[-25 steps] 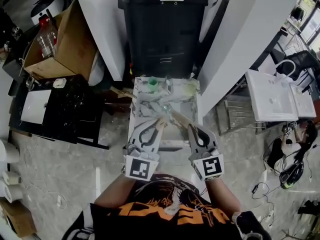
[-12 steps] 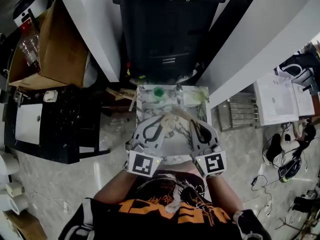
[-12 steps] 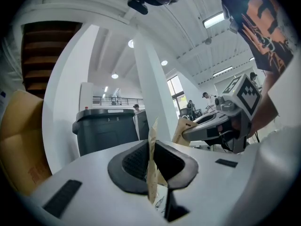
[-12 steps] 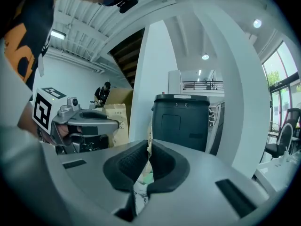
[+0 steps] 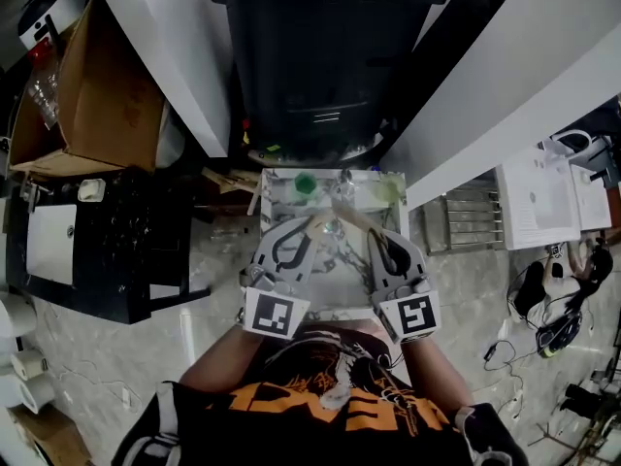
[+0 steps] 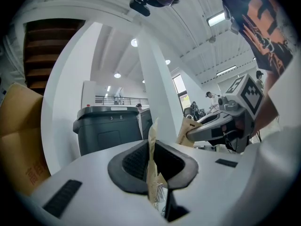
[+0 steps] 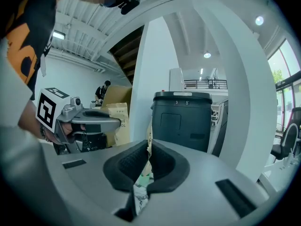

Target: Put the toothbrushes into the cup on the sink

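Note:
A small marble sink [image 5: 275, 190] lies below me with a green cup [image 5: 306, 183] at its back edge, beside the tap [image 5: 339, 194]. My left gripper [image 5: 309, 227] [image 6: 152, 150] is shut on a tan paper toothbrush packet [image 6: 151, 140] that sticks up between its pads. My right gripper [image 5: 375, 240] [image 7: 146, 155] is shut on the edge of another tan paper packet [image 5: 355, 219] [image 7: 149, 136]. Both grippers hover side by side over the basin, a little nearer me than the cup. Whether the two paper pieces are joined I cannot tell.
A tall black bin [image 5: 325, 56] stands right behind the sink between white pillars. A cardboard box [image 5: 82, 95] and a black table [image 5: 107, 246] are at the left. A white table [image 5: 539, 197] and a metal rack [image 5: 466, 226] are at the right.
Both grippers have kept their grips on the paper packets. They have drifted slightly forward over the sink, and the head view has shifted.

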`<state>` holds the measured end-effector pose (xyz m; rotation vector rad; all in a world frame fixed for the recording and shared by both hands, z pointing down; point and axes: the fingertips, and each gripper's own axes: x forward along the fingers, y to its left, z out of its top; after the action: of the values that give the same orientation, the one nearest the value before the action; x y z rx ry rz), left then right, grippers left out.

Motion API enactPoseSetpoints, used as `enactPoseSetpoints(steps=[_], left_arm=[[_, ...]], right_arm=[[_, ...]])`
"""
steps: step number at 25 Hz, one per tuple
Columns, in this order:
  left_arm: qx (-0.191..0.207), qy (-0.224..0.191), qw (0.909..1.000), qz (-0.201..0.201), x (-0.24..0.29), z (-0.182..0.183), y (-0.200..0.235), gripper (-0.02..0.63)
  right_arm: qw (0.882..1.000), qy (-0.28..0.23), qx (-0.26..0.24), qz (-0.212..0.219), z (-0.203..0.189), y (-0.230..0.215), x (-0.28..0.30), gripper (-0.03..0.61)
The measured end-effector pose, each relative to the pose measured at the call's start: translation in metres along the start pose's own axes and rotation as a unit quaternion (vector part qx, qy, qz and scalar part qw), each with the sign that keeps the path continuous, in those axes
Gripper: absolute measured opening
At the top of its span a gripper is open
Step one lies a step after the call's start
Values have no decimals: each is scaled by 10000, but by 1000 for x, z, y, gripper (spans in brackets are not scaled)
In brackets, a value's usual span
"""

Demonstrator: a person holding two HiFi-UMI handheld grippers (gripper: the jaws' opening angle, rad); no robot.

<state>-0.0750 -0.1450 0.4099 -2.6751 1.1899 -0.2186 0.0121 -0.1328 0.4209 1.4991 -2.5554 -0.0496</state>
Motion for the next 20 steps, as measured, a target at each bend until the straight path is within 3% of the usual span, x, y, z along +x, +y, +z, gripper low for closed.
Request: enactPoseSetpoints(steps=[12, 20], left_arm=[[-44, -327, 9987, -397, 49, 39, -41, 49], [233, -393, 9974, -559, 98, 39, -59, 49]], right_arm=[[9991, -92, 130, -380, -1, -61, -26, 17], [9963, -38, 201, -831, -18, -119, -40, 17]])
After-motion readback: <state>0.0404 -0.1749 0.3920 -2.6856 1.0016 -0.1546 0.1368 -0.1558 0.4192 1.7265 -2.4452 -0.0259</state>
